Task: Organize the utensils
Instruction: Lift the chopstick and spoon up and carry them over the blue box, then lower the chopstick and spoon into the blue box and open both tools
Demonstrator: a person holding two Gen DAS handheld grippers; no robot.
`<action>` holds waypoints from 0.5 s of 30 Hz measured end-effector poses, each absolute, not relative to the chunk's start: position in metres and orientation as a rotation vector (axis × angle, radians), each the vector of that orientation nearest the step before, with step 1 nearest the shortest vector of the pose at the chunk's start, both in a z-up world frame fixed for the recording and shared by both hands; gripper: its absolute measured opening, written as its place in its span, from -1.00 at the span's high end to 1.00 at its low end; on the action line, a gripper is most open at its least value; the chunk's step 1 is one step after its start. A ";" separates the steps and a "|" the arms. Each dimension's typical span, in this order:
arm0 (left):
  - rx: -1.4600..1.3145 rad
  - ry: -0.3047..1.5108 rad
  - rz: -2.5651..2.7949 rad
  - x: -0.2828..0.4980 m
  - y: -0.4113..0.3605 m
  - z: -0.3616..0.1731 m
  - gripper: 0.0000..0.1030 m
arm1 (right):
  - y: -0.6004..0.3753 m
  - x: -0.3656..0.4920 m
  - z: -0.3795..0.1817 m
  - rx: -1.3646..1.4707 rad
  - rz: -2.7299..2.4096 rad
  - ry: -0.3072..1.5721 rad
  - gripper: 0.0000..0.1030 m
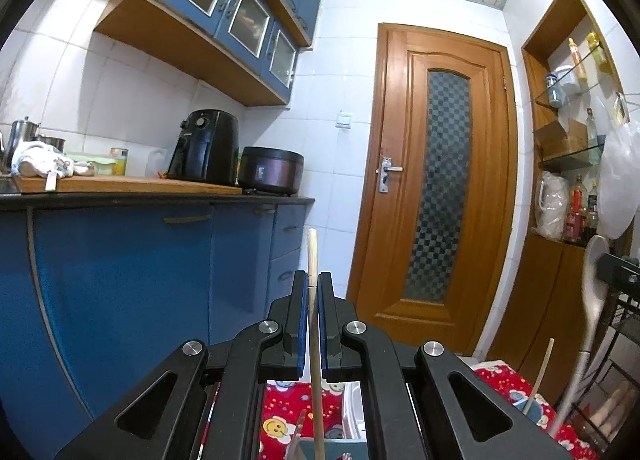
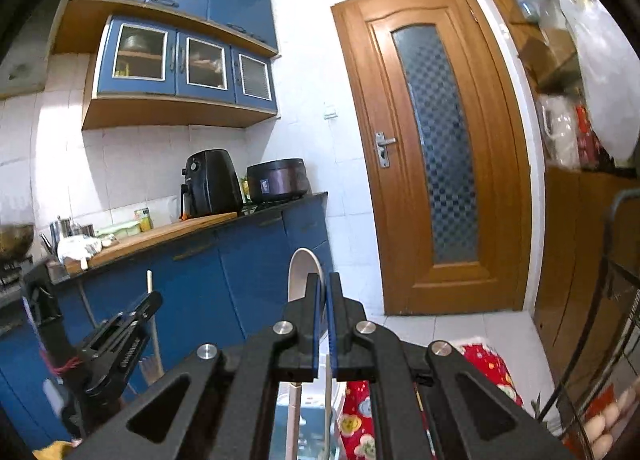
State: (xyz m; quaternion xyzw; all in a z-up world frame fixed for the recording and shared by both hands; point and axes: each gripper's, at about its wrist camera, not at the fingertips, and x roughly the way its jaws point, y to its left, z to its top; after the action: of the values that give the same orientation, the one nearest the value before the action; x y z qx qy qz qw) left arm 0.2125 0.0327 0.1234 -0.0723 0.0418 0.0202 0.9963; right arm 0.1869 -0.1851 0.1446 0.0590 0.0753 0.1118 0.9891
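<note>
the left hand-held gripper (image 1: 313, 280) is clamped on a chopstick (image 1: 312, 260), a thin, pale wooden stick with a squared top end, standing nearly upright between the blue pads so that its top rises above the fingertips and its lower length runs down past the linkage toward the red patterned cloth (image 1: 288, 408) below. in the right wrist view the same stick shows to the left of the wooden door (image 2: 436, 147), in front of the blue lower cabinets (image 2: 224, 260), with the left hand-held gripper seen from the side around it. the right hand-held gripper (image 2: 323, 280) is closed on a spoon (image 2: 300, 272), a pale beige piece with a rounded, scooped bowl that stands up behind and just left of the fingertips, while its slim handle hangs down below the linkage; in the left wrist view this spoon appears far to the right of the door, bowl uppermost, its long curved handle trailing down. a second thin pale stick (image 1: 541, 372) leans up from the red cloth, right of the door and just left of the spoon's handle. left of the door, the kitchen surface (image 1: 160, 195) carries a black air fryer (image 1: 206, 145) and a dark rice cooker (image 1: 272, 169), well apart from both utensils. a black wire rack (image 2: 616, 300) curves along the edge right of the door.
</note>
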 end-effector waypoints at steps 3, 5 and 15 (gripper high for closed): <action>-0.145 0.095 0.030 0.213 0.033 0.121 0.92 | -0.174 0.191 0.133 0.073 0.223 0.156 0.91; -0.145 0.099 0.027 0.213 0.033 0.118 0.92 | -0.170 0.192 0.125 0.058 0.231 0.174 0.91; -0.137 0.133 0.006 0.210 0.030 0.113 0.91 | -0.170 0.190 0.110 0.088 0.282 0.236 0.89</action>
State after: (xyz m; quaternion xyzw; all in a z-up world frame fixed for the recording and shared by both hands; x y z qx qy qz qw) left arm 0.2097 0.0305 0.1134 -0.0686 0.0662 0.0030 0.9954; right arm 0.1898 -0.1702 0.1097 0.0435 0.1173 0.1403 0.9822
